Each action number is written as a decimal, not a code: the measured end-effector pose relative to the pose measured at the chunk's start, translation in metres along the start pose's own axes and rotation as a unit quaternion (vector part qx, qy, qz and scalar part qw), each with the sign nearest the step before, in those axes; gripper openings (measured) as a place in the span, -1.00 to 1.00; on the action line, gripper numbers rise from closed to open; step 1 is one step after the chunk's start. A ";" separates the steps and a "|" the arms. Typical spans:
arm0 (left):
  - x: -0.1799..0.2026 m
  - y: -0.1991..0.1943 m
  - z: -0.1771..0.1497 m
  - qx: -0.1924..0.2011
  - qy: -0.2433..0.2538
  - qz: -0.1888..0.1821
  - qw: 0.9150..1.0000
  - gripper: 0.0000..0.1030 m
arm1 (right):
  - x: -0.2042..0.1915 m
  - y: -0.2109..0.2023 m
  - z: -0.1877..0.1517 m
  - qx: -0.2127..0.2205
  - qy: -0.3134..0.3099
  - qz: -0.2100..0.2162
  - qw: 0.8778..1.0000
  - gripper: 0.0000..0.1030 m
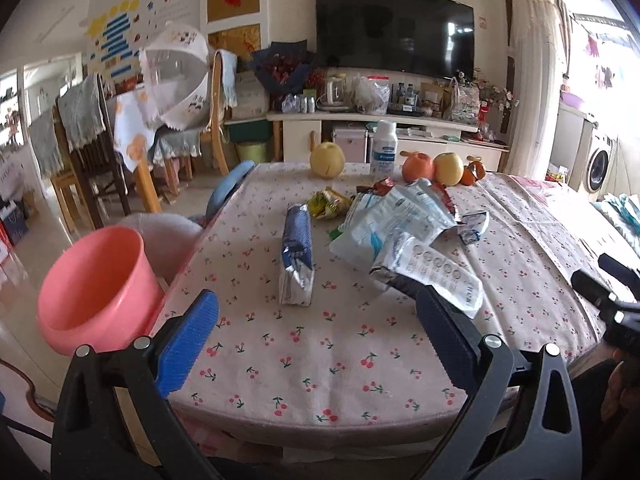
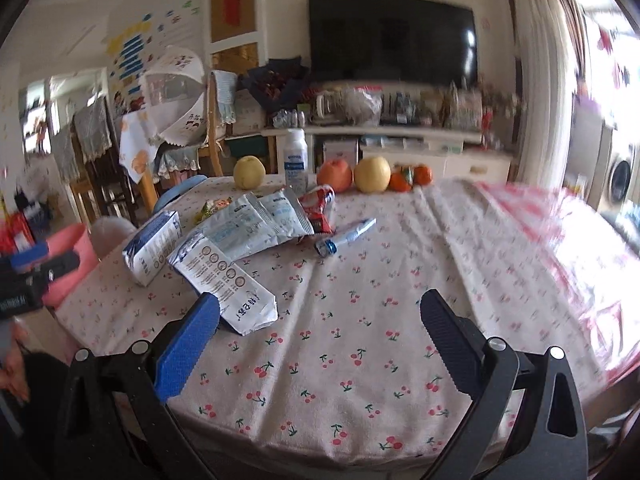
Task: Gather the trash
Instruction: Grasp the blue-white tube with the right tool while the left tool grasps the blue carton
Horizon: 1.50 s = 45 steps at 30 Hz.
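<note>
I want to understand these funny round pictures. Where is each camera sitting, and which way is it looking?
Left wrist view: sits on the left gripper, at the table's near left edge, facing the TV across the cherry tablecloth; its own open fingers show, with the pink bin left and the right gripper at the right edge.
Right wrist view: sits on the right gripper, further right, also facing the TV; its open fingers show, and the left gripper at the left edge.
Shared: the wrappers, white bottle, fruit, TV.
</note>
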State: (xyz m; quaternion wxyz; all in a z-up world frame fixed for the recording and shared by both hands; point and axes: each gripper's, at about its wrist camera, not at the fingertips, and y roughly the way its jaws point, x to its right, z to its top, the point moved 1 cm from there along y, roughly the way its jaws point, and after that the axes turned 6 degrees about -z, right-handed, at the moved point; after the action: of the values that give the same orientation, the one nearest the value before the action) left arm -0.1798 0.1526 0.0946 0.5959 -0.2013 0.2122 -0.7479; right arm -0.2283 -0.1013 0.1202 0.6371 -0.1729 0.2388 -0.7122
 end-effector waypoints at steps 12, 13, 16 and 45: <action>-0.031 0.059 0.009 -0.037 -0.042 0.005 0.998 0.93 | 0.041 0.073 0.014 -0.083 0.127 0.059 0.987 0.91; -0.030 0.065 0.011 -0.039 -0.045 0.002 0.998 0.93 | 0.043 0.078 0.016 -0.087 0.133 0.061 0.985 0.91; -0.027 0.079 0.014 -0.045 -0.044 0.002 0.998 0.91 | 0.051 0.097 0.022 -0.097 0.150 0.061 0.982 0.87; -0.028 0.174 0.037 -0.111 -0.010 0.019 0.994 -0.12 | 0.056 0.226 0.052 -0.167 0.250 0.134 0.944 -0.12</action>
State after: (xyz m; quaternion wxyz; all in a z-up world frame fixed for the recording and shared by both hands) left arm -0.0136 0.1423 0.0267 0.5859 -0.2698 0.2912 -0.7065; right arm -0.0201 -0.1796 0.0333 0.6086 -0.0602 0.5270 -0.5901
